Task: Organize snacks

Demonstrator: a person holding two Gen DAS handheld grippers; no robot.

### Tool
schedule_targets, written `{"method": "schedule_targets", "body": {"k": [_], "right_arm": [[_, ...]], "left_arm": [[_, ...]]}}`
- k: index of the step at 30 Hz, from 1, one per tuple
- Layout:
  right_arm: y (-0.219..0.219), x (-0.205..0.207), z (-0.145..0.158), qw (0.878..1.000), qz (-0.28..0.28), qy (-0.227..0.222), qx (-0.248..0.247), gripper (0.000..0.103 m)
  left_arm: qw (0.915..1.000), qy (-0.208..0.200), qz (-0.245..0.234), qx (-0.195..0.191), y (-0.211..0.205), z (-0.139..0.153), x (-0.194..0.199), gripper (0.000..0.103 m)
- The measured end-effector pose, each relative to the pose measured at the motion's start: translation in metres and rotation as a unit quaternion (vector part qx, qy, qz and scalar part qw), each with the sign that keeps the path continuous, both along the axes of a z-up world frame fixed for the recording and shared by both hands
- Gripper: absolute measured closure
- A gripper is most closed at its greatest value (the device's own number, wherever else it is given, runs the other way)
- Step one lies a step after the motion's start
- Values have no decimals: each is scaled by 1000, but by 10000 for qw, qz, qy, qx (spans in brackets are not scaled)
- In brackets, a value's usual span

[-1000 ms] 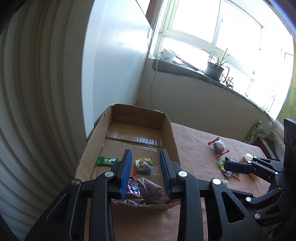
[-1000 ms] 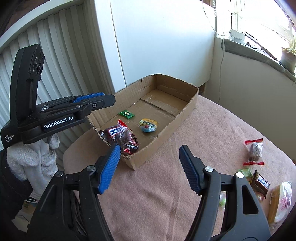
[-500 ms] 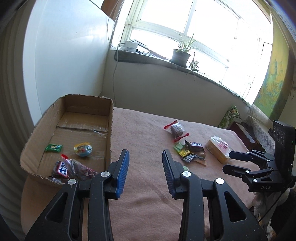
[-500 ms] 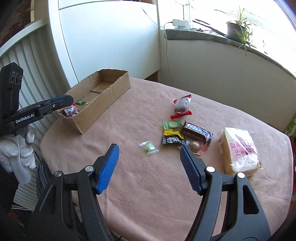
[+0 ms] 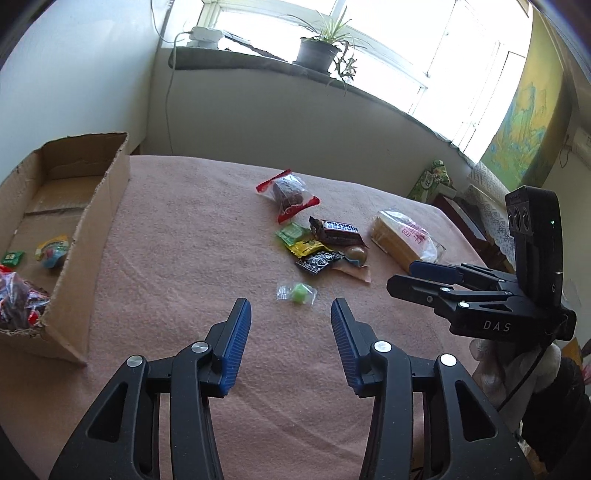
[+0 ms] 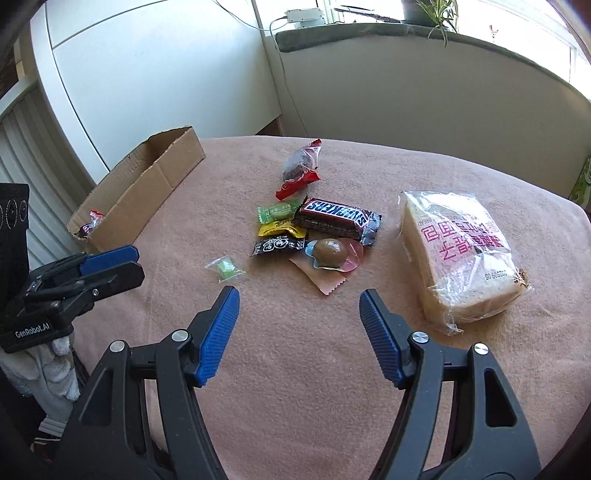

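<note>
**Back for the next snack**

You are swinging away from the cardboard box [image 5: 79,236], where three snacks are already lying. Your left gripper [image 5: 291,319] is opening, empty, just short of the green candy [image 5: 298,292]. Your right gripper [image 6: 299,308] is open and empty, near the egg-shaped sweet [image 6: 330,252]. Bread bag [image 6: 460,254] is lying rightmost. Nothing is blocking you.

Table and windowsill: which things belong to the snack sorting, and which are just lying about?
Job: box, Snickers, bread, green candy, red-wrapped cake, chocolate egg, small packets.

Lying about: potted plant, power strip.
</note>
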State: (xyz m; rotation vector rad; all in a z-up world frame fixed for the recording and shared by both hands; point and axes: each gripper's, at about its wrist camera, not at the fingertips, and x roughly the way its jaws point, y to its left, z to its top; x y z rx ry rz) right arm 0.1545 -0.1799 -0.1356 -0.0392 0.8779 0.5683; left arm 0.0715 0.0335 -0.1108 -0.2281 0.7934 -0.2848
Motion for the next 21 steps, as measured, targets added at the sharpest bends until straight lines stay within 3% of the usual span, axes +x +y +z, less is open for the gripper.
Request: {"method": "schedule_targets", "body": {"k": [2,7,11,21], "right_arm": [[-1,9,-3,9999,-95,67,54,40],[4,28,-11,9994,-266,192,104,41],[12,35,-15,9993,-274,225,123,56],[24,51,-24,9987,-441,200,-182,59]], "left_arm": [[9999,56,-84,13,-6,-5,4,59],[9996,166,-245,38,-19,-14,15,59],[9995,206,-246,63,-21,-19,22,59],[9987,230,-358,288,-28,-24,36,59]]}}
